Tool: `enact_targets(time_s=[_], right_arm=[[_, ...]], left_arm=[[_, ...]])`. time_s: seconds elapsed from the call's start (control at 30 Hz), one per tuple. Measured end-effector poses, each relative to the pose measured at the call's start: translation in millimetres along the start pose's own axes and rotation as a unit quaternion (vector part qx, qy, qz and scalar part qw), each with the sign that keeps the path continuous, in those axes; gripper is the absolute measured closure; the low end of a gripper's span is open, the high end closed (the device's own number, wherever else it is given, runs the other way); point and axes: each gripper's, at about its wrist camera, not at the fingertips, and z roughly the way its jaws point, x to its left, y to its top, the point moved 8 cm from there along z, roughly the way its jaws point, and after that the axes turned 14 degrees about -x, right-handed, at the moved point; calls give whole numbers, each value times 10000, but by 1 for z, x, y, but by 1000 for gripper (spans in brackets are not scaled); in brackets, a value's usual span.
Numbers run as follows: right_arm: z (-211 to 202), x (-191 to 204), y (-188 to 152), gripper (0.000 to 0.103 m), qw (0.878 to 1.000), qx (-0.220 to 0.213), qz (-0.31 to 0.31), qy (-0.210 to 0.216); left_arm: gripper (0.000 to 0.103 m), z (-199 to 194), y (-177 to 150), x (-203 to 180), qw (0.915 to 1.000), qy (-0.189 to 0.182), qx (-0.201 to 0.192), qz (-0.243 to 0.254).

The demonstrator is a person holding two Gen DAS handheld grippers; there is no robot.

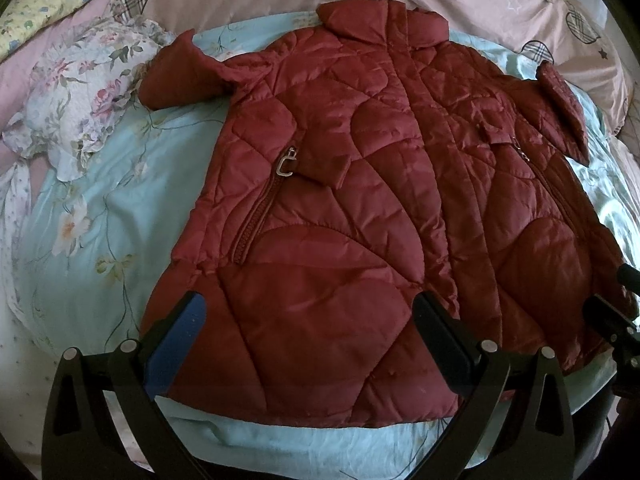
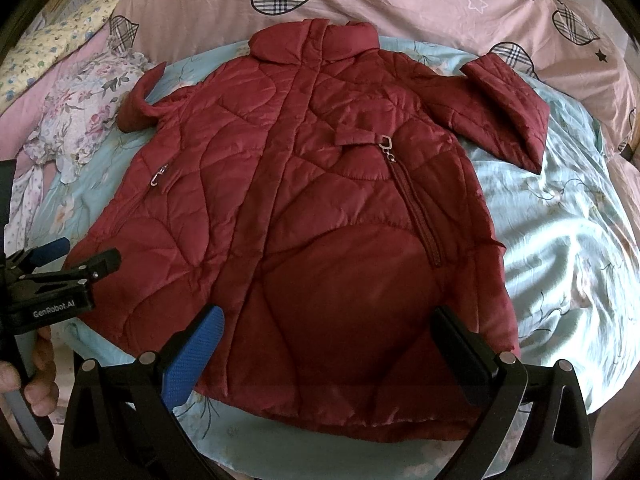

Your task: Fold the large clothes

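Dark red quilted padded jacket [image 1: 344, 208] lies flat, front up, on the bed's light blue floral sheet [image 1: 92, 232], collar [image 2: 316, 38] away from the cameras, hem nearest them. Front closure shut. Both sleeves stick out short to the sides. A silver zip pull [image 1: 289, 165] sits at the top of one slanted pocket zip; the other pocket's pull [image 2: 386, 143] shows clearly in the right wrist view.

Left claw [image 1: 308, 320]: jaws wide apart, blue-padded finger [image 1: 178, 344] and black finger [image 1: 444, 336] standing over the hem area of the jacket. Nothing between them is pinched. Contact with the fabric can't be judged from this angle.

Right claw [image 2: 326, 332]: also wide, blue textured pad [image 2: 192, 356] on one side, black finger [image 2: 460, 352] on the other, hovering over the lower hem, holding nothing.

In the right wrist view the left claw appears from the side near the jacket's lower corner, fingers spread, with the person's hand [image 2: 36, 376] around its handle.

Pink duvet with plaid heart print [image 2: 400, 4] is bunched beyond the collar. White floral pillow [image 1: 84, 92] sits beside one sleeve.
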Motion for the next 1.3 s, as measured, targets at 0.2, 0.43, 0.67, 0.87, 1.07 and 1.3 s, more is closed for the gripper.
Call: enact_targets(time_s=[0.2,0.43,0.67,0.87,1.07,1.3], right_arm=[[2,0,0,0,10000,-19,-2,4],[3,1,4,0,10000,-17,0,8],[4,2,4,0,10000,-4,13,15],[5,2,3,0,10000,62,34,28],[5,1,3,0,10000,41,24,23],[7,0,2,0,9996,259,129,38]], left_arm=[[0,1,-1,0,10000,-14,7,-21],[0,4,-3,3,9999,-72,57,-91],[0,5,-1,5,10000,14,-30,-18],[0,6,0,7,9998,151,-128,75],[0,9,4,10,9993,249,-237,146],[0,11,8,14,9991,291,-280,90]])
